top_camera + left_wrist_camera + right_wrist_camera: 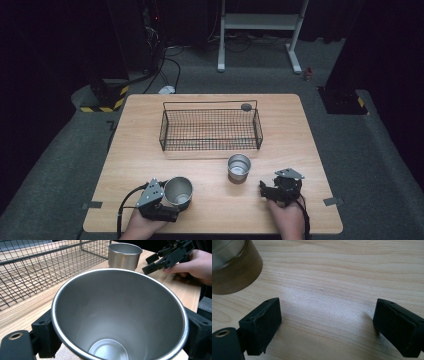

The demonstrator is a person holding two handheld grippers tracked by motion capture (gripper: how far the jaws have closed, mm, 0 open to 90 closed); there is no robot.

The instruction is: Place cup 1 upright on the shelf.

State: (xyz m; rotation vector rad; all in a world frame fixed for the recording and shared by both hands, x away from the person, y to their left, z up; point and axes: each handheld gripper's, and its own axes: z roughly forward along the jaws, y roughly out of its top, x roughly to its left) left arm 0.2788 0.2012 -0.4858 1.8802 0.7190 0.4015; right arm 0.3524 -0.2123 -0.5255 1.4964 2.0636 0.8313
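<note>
Left claw (167, 200): clenched on the near steel cup (178, 191); in the left gripper view the cup (120, 315) is seen gripped from both sides by the black jaws, its mouth tipped toward the camera, so it appears to be carried rather than stood.

Near steel cup: held at the front left of the desk (150, 150), tilted, apparently just off the wood; the grip across the wall is judged firm enough for a lift toward the basket.

Right claw (272, 190): released, nothing between the jaws; in the right gripper view (324, 322) bare wood is seen in the wide gap.

Second steel cup (239, 166): stood upright mid-desk, just in front of the wire basket, apart from the right claw; its base is seen at the corner of the right gripper view (232, 267), so the claw is judged to be lined up for an approach.

Wire basket (210, 146): set at the far middle of the desk, empty, the likely place for both cups.
</note>
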